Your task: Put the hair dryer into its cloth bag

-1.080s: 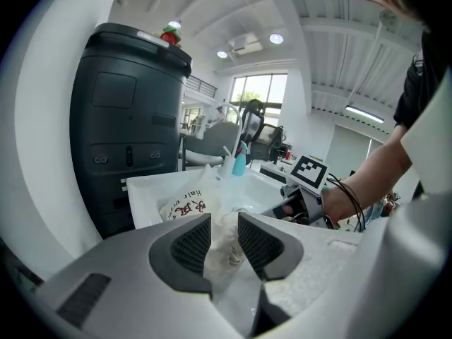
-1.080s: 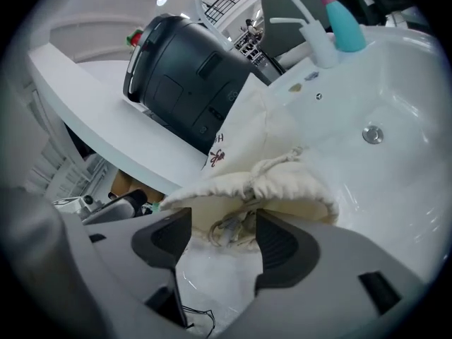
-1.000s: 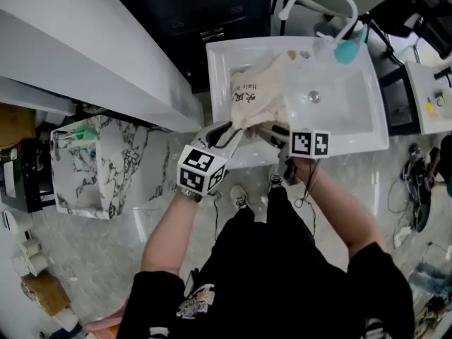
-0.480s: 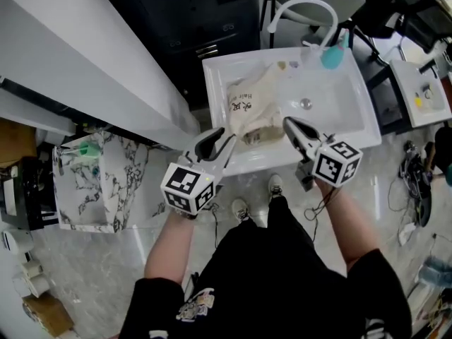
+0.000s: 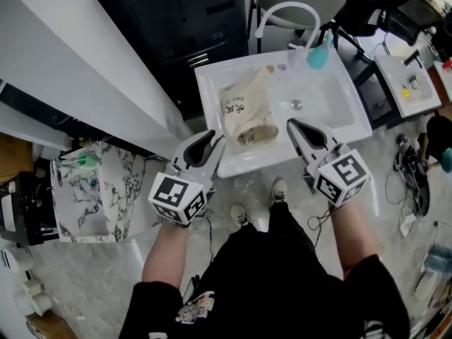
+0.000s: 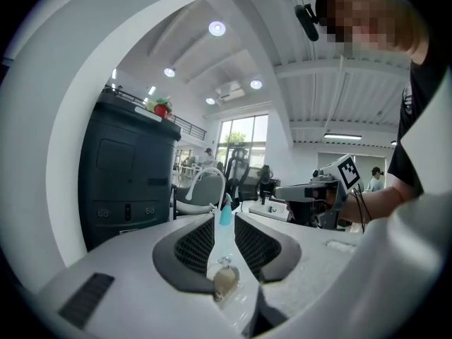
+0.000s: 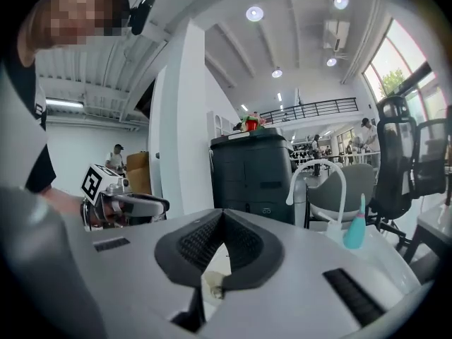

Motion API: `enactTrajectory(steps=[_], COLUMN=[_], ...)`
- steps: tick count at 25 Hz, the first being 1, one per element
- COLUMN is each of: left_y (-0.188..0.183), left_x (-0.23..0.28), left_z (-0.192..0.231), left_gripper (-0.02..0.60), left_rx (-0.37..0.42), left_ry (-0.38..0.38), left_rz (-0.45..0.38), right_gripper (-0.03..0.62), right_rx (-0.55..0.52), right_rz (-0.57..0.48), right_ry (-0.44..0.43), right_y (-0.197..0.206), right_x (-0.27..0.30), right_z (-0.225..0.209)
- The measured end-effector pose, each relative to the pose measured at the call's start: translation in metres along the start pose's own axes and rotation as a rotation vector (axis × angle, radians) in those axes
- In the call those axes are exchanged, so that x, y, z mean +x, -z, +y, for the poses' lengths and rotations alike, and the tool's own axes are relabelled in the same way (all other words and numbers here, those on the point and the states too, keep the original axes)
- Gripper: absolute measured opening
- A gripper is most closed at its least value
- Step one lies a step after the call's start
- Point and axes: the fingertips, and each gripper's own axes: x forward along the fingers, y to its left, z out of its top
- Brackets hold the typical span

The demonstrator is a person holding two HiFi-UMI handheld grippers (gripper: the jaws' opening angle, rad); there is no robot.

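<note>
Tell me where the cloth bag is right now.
In the head view, the cloth bag lies in the left half of the white sink, just left of the drain.

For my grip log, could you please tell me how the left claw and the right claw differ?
The left claw has its jaws slightly apart, having just been closing with nothing between them; the right claw has its jaws pressed together. In the head view the left claw shows at the sink's front left corner, the right claw farther right along its front rim. Both are empty; the cloth bag lies in the sink.
</note>
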Motion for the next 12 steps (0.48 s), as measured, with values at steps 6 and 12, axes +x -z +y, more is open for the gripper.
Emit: enactTrajectory(steps=[6,12], left_y=[-0.004,0.000], left_x=[-0.004,-0.004], left_z=[-0.019,-0.048], left_gripper=[0.015,0.003], left_rx=[0.022,0.066], left_ry=[-0.022,-0.100], left_rz=[-0.012,0.014], right_gripper=[-0.003,-0.003], right_rx=[-0.013,-0.015], right_rz=[-0.012,-0.022], right_ry=[-0.013,-0.062], right_y=[-0.004,-0.004], right_x=[-0.023,-0.041], right_z=[0.003,-0.007])
